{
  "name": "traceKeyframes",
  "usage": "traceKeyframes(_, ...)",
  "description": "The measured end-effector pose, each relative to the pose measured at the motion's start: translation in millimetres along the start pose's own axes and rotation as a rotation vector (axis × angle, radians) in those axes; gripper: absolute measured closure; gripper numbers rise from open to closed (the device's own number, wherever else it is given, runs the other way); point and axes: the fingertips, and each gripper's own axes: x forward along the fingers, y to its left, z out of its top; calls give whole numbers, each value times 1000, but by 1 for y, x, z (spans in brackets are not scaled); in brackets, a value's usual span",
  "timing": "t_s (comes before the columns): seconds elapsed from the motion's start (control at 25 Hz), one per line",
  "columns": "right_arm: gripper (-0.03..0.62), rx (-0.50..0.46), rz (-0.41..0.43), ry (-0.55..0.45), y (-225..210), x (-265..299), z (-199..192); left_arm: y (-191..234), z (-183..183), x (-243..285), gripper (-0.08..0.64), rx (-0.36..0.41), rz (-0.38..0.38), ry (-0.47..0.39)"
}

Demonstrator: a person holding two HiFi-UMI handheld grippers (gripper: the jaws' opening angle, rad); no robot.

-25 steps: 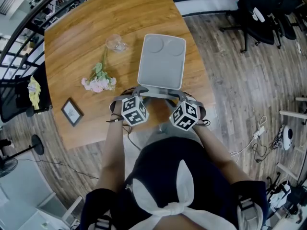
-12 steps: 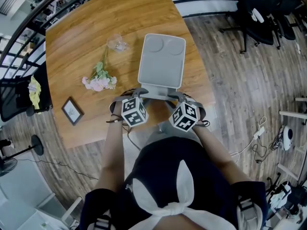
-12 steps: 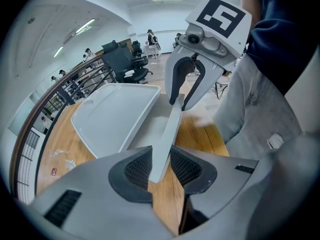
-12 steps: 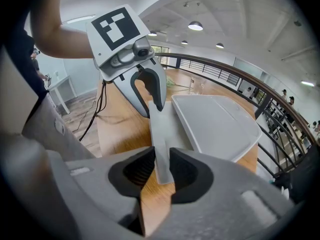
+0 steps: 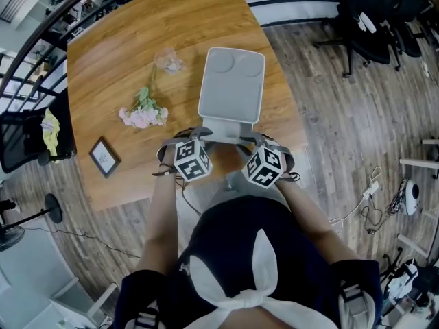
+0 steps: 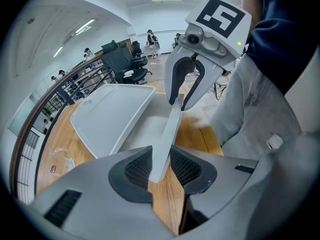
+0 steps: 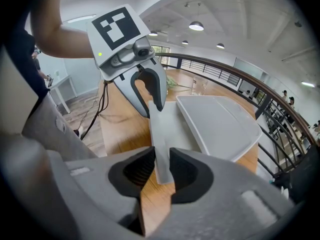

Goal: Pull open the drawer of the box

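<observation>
On the wooden table (image 5: 103, 60), close to the edge nearest the person, the box (image 5: 231, 81) is parked with its drawer (image 5: 223, 130) facing the body. The drawer seems to be poking out just a bit from under the top.

The drawer's thin front lip (image 6: 170, 124) is pinched at both ends. The left gripper (image 6: 161, 166) is clamped narrow on one end and the right gripper (image 7: 161, 171) is clamped the same way on the other. In both gripper views the pads are pressed flat against the plastic, so neither set of jaws is empty.

Handling-wise, the thing is judged to be light, hollow plastic, fairly stiff, with a smooth and probably slippery finish. The lip is thin, so some flex is to be expected if it's yanked from one side only, which is why a hold at both ends makes sense. An even, level pull toward the body is what's called for. Otherwise the drawer could get skewed and jammed in its track, or the whole box could simply be dragged across the table, since nothing is pinning it down.

The flowers (image 5: 142, 113) and the picture frame (image 5: 104, 160) off to the left are well apart and shouldn't be disturbed.
</observation>
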Motion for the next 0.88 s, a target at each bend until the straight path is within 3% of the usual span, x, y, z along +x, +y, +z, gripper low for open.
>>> traceKeyframes(0.88, 500, 0, 15, -8, 34, -9, -2, -32, -9, -9, 433, -18, -1, 10)
